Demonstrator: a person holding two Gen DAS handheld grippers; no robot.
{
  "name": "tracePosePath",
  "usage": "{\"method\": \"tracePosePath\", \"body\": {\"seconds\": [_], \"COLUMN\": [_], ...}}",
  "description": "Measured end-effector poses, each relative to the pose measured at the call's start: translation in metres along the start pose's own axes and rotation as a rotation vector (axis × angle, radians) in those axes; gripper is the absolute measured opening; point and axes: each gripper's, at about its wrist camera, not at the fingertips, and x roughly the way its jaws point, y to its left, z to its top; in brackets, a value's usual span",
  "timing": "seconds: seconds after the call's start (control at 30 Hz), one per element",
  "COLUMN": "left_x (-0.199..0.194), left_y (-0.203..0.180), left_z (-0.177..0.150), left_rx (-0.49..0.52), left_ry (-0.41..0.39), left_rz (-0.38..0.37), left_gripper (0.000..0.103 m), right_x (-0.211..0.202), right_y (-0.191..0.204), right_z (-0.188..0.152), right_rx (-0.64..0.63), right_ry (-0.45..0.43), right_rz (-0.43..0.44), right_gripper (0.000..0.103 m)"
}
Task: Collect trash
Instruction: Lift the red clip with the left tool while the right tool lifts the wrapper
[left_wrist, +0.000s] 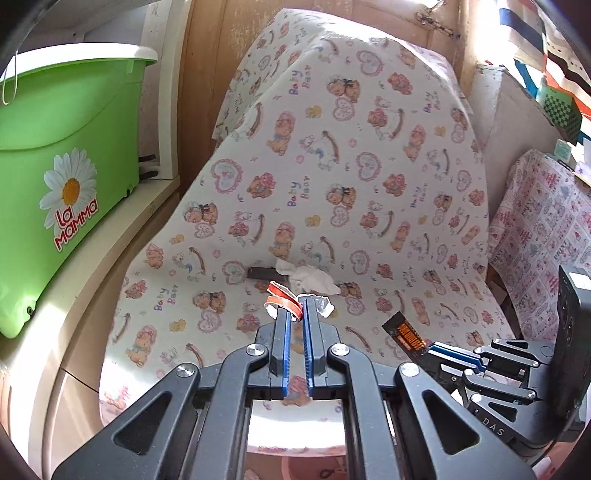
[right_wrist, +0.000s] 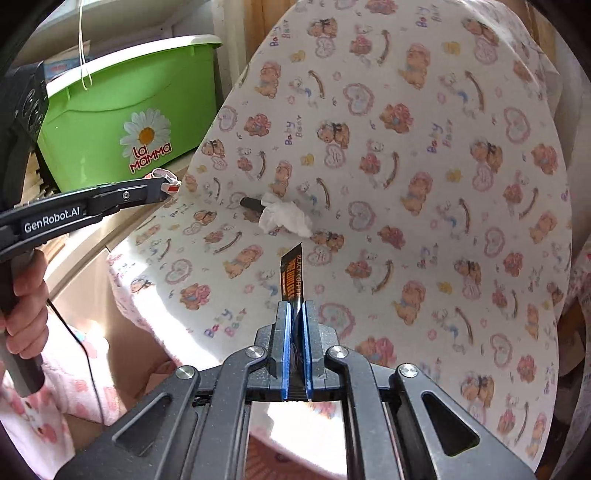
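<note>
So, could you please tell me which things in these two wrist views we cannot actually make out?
- Short dark stick-like object: both views; the crumpled white tissue covers its right end, so what it is cannot be told.
- Red-and-white wrapper: left wrist view; the left gripper fingers hide its lower part, print unreadable.
- Black-and-orange coffee sachet: right wrist view; its lower end sits inside the right gripper.
</note>
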Motion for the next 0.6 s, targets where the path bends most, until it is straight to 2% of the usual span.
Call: {"method": "tracePosePath", "body": {"seconds": [0.1,0.2,0.3,0.43,0.5,0.53,0.6], "left_x": [0.000,-0.006,-0.015,-0.029,-0.030,-0.029,-0.024], "left_y": [-0.005,-0.007,-0.016,-0.022,-0.022,-0.022,-0.024], "left_z": [-0.019,-0.033,-0.044,-0.055,-0.063,-0.067,-0.076], "left_rx": [-0.038,-0.087,-0.062,-0.043,-0.056,-0.064,-0.075], "left_ry": [0.047,0.080,0.080,0.067,0.081,0.097,0.143], "left_rz": [-0.005,-0.057,-0.055,-0.058,-0.054,-0.049,-0.061], "left_gripper": [0.006,0.006,0.006,0.006,0.006,0.006,0.006], "right_x": [-0.017,-0.036,-0.049,-0.064,-0.071,-0.073,-0.074], "right_y": [0.003,0.005,0.010,0.015,0.023,0.025,0.022], "right_z": [-0.005,-0.017,-0.035,-0.058,-0.069,-0.076,-0.088], "right_rx": [0.010,0.048,0.082,0.102,0.064,0.060,0.123], "right_ry": [-0.016,-0.037,-0.034,-0.025,-0.021,-0.013,0.018], "right_rz": [0.003,0.017,0.017,-0.014,-0.090,-0.092,-0.037], "right_gripper": [0.007,0.007,0.007,0.007,0.007,0.007,0.007]}}
